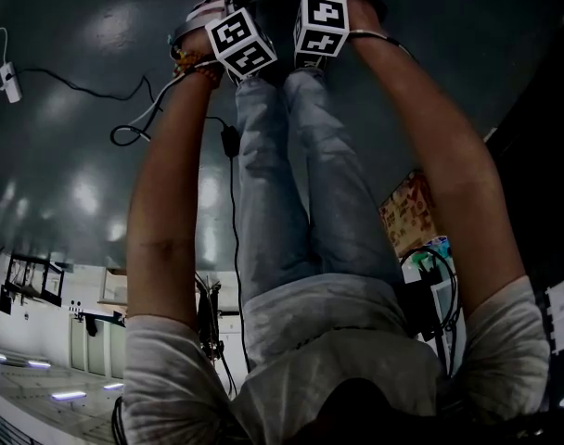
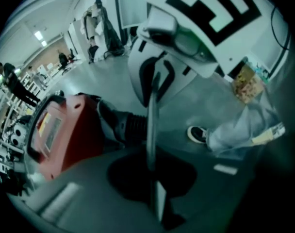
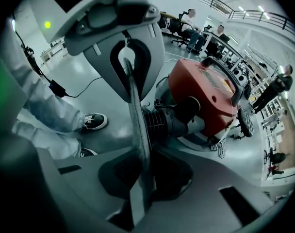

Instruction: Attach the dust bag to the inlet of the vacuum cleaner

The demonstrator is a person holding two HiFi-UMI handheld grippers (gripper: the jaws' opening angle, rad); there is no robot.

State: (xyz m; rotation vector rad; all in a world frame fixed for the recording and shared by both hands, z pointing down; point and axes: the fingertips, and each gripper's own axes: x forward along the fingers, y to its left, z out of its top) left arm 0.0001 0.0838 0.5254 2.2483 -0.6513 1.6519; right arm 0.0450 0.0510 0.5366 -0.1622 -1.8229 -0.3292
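In the left gripper view the left tongs [image 2: 152, 111] are pressed together into one thin edge, with nothing seen between them. The right tongs [image 3: 135, 125] are likewise closed on themselves in the right gripper view. Each of these views is partly blocked at 12 o'clock by the other gripper's pale shell. In the dim head view both sets of tongs are hidden behind the black-and-white marker cubes [image 1: 242, 42] and cut off by the top edge.

Just beyond the closed tips lies a black ribbed hose [image 3: 159, 123], its near end covered by the tongs, so where it ends cannot be told. It runs into the red plastic vacuum cleaner [image 3: 210, 91], which stands on the glossy grey floor [image 1: 78, 156]. The cleaner is at 2 o'clock for the right gripper and at 9 o'clock for the left. Its body appears closed, and what it holds cannot be seen.

At 9 o'clock in the right gripper view a black sneaker with a white sole [image 3: 94, 121] and pale blue jeans [image 1: 291, 174] stand near the hose. A thin black cable [image 1: 231, 211] trails across the floor. Farther off, at 1 o'clock, seated people [image 3: 188, 21] work at desks and are too small to describe.
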